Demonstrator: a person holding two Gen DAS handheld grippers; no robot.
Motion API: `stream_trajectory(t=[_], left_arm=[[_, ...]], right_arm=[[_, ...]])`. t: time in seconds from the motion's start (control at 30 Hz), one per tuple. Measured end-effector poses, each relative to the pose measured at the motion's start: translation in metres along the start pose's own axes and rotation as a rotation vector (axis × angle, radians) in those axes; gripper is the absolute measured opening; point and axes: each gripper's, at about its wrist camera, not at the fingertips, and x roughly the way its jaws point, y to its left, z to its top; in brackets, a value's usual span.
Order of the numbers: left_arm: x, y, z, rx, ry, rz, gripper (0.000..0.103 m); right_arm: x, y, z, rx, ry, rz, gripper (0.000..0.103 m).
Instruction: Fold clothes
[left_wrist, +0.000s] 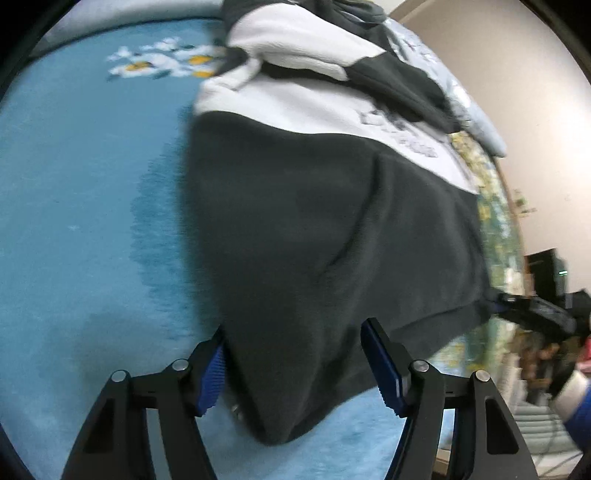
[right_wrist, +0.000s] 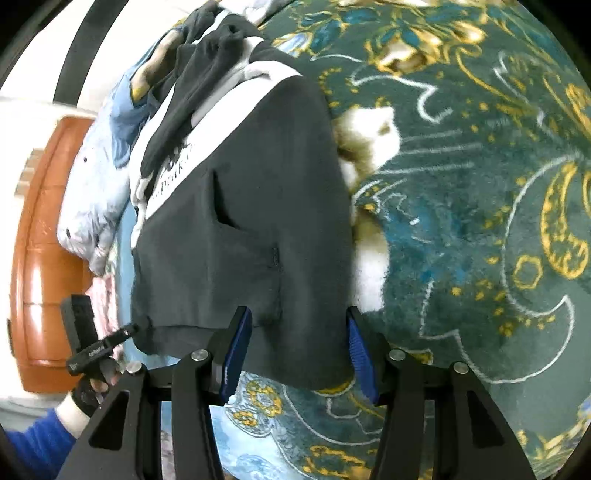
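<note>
A dark grey and white hoodie (left_wrist: 314, 221) lies flat on the bed, its hem toward me, with a front pocket and grey lettering on the white band. It also shows in the right wrist view (right_wrist: 240, 221). My left gripper (left_wrist: 295, 365) is open, its blue pads either side of the hem's left corner. My right gripper (right_wrist: 299, 350) is open, its pads either side of the hem's right corner. Each gripper shows in the other's view, the right one (left_wrist: 532, 310) and the left one (right_wrist: 96, 347).
A light blue blanket with white flowers (left_wrist: 81, 221) lies left of the hoodie. A dark green blanket with gold patterns (right_wrist: 480, 184) lies to its right. A pale blue quilt (right_wrist: 96, 192) and an orange wooden headboard (right_wrist: 40, 240) are at the far end.
</note>
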Motion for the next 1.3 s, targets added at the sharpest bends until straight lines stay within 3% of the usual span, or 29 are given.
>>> stream_trajectory(t=[0.13, 0.2, 0.3, 0.43, 0.6, 0.8, 1.03, 1.3], left_arm=[[0.000, -0.001, -0.001, 0.002, 0.025, -0.091, 0.068], [-0.002, 0.000, -0.004, -0.010, 0.050, -0.158, 0.059], [0.003, -0.004, -0.004, 0.020, 0.068, -0.171, 0.059], [0.007, 0.002, 0.000, -0.049, 0.031, -0.226, 0.058], [0.008, 0.009, -0.005, -0.117, 0.019, -0.233, 0.027], [0.000, 0.008, -0.004, -0.179, 0.000, -0.255, 0.021], [-0.057, 0.006, 0.017, -0.242, -0.098, -0.368, 0.018], [-0.092, -0.010, 0.089, -0.258, -0.126, -0.386, 0.018]], right_arm=[[-0.002, -0.002, -0.005, 0.048, 0.016, 0.096, 0.047], [-0.001, -0.007, -0.005, 0.071, 0.017, 0.116, 0.045], [0.004, -0.013, 0.003, 0.112, 0.011, 0.144, 0.043], [0.012, -0.011, 0.009, 0.097, 0.039, 0.162, 0.043], [0.014, -0.013, 0.002, 0.106, 0.067, 0.151, 0.020], [0.004, -0.014, 0.000, 0.191, 0.034, 0.166, 0.014], [-0.042, 0.003, 0.010, 0.290, -0.063, 0.252, 0.011], [-0.077, 0.058, 0.060, 0.310, -0.155, 0.328, 0.011]])
